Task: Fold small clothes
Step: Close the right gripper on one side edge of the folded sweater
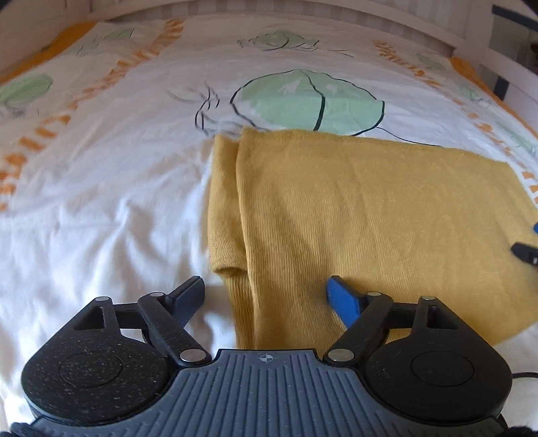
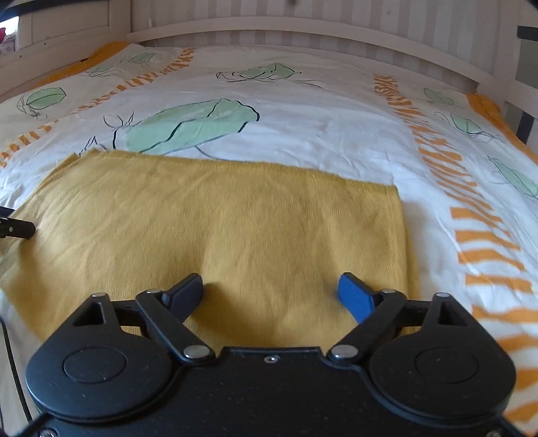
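A mustard cloth [image 2: 215, 228] lies flat on the bed [image 2: 319, 141], over a white cover [image 1: 101, 218] printed with green leaves and orange stripes. It looks folded: along its left side, in the left wrist view, one layer [image 1: 223, 201] peeks out from under the top layer, with a rolled hem near the front corner. Its far edge runs straight across the cover, just short of the big green leaf [image 1: 302, 101], and its right side stops a little before the orange stripe band [image 2: 484, 232] that runs down the right side of the bed. The pale wooden bed frame [image 2: 302, 30] stands well beyond it at the far edge.

The left gripper [image 1: 265, 295] hangs over the cloth's near left corner with its jaws wide apart; one black finger [image 1: 188, 295] sits over bare white cover, the blue finger [image 1: 343, 299] over the cloth, and nothing is pinched between them. The right gripper [image 2: 272, 292] hovers above the near edge of the cloth toward its right side, jaws also spread wide, both fingers over the mustard fabric, gripping nothing. Whether the tips touch the fabric I cannot tell. Each gripper's tip shows at the edge of the other's view, resting over the cloth
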